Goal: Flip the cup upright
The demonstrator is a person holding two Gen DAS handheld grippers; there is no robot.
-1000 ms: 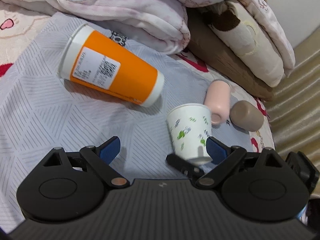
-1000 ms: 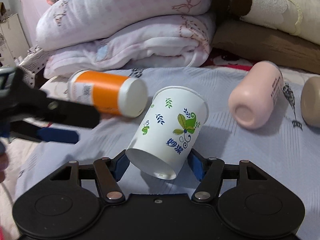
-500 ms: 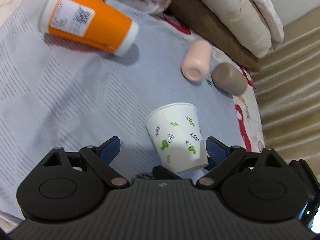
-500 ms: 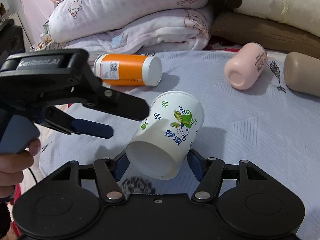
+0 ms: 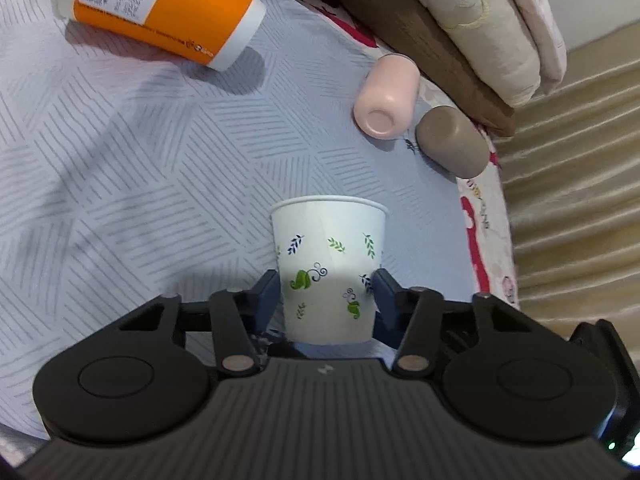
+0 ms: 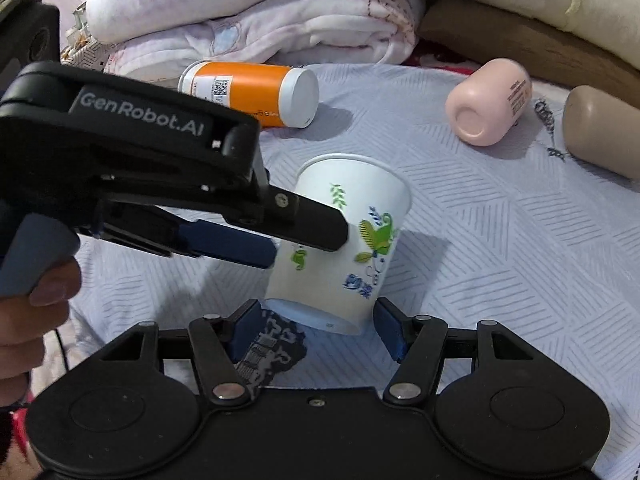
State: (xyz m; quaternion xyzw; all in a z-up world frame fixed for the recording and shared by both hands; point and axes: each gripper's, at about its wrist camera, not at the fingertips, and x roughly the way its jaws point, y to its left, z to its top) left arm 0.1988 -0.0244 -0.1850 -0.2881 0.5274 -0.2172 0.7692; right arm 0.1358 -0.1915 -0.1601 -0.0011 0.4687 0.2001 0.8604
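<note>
The white paper cup with leaf prints (image 5: 328, 268) is held above the grey striped bedsheet, rim pointing away from both cameras. My left gripper (image 5: 327, 300) is shut on the cup's lower body, its blue pads pressing both sides. In the right wrist view the cup (image 6: 360, 216) tilts with its rim up and to the right, and the left gripper (image 6: 280, 236) clamps it from the left. My right gripper (image 6: 318, 326) sits around the cup's base; its pads stand slightly apart from the base, so it looks open.
An orange cup with a white label (image 5: 160, 8) lies on its side at the back left. A pink cup (image 5: 386, 100) and a taupe cup (image 5: 452, 146) lie on their sides at the right. Folded quilts and pillows (image 6: 260, 12) line the back. The bed's right edge (image 5: 496, 240) is close.
The left gripper closed its fingers onto the cup, which now sits centred between them. The right gripper's pads have loosened from the cup's base. The cup has turned more rim-up.
</note>
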